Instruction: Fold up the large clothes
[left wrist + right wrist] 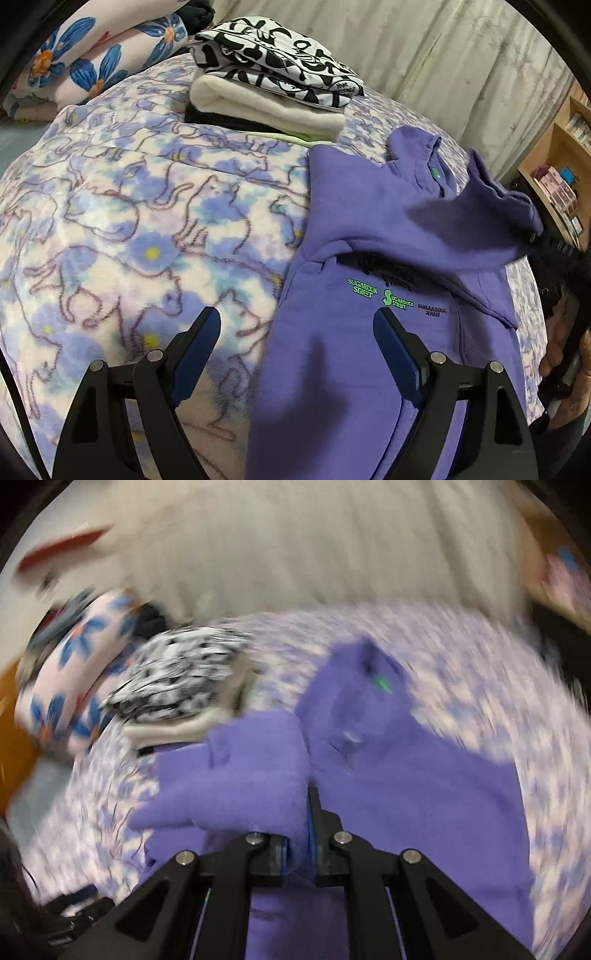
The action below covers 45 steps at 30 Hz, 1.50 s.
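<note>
- Right gripper (pixel 297 834) clamped on a purple fold (sleeve, likely) of the hoodie (pixel 369 258); left gripper (pixel 295 332) spread wide, empty, over the hem edge at 6 o'clock.
- Hoodie lies flat on the cat-print blanket (pixel 129 221), right of centre.
- Judgement: carry sleeve across chest, keep it taut, release flat.
- Folded stack (pixel 273 85) at 12 o'clock.

The soft purple hoodie (pixel 369 236) is showing small green and black lettering across its chest. The fleecy bed blanket (pixel 129 229) is wearing lilac-and-white blotches, blue flowers with yellow centres and outlined cats. The folded stack (pixel 273 81) is showing a black-and-white print over cream. The rolled quilt (pixel 74 62) is showing blue flowers on pale pink.
</note>
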{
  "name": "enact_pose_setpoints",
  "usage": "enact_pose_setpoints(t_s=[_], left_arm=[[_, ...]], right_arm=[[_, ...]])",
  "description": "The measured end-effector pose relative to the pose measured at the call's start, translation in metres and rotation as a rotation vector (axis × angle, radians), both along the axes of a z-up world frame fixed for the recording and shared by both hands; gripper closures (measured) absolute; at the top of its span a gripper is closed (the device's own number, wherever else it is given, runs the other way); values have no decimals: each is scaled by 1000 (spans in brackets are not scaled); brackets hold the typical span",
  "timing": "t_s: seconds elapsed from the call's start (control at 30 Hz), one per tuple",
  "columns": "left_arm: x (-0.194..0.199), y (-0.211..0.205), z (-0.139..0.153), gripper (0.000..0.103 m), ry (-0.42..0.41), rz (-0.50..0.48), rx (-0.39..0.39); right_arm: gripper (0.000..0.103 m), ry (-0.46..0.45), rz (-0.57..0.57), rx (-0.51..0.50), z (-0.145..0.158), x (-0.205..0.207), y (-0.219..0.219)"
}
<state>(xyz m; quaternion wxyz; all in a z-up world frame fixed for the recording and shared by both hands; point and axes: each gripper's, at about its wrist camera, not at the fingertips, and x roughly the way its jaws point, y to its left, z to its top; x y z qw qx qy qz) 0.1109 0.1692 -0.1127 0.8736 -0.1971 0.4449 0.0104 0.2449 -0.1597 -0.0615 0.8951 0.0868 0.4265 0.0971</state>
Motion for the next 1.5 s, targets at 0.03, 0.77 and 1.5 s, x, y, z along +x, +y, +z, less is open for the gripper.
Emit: enact_pose_setpoints(t_s=[0.03,0.77,1.5], left_arm=[[1,-2,0,20,0,-6,-1],[95,-39,-25,20,113,-144,82],[142,-27,-36,80,94,-68,44]], right_arm=[[80,86,-39,3,-18,1,-17],[62,-58,343,-462,-51,-38,55],[79,72,-156,-36,-33,12,-98]])
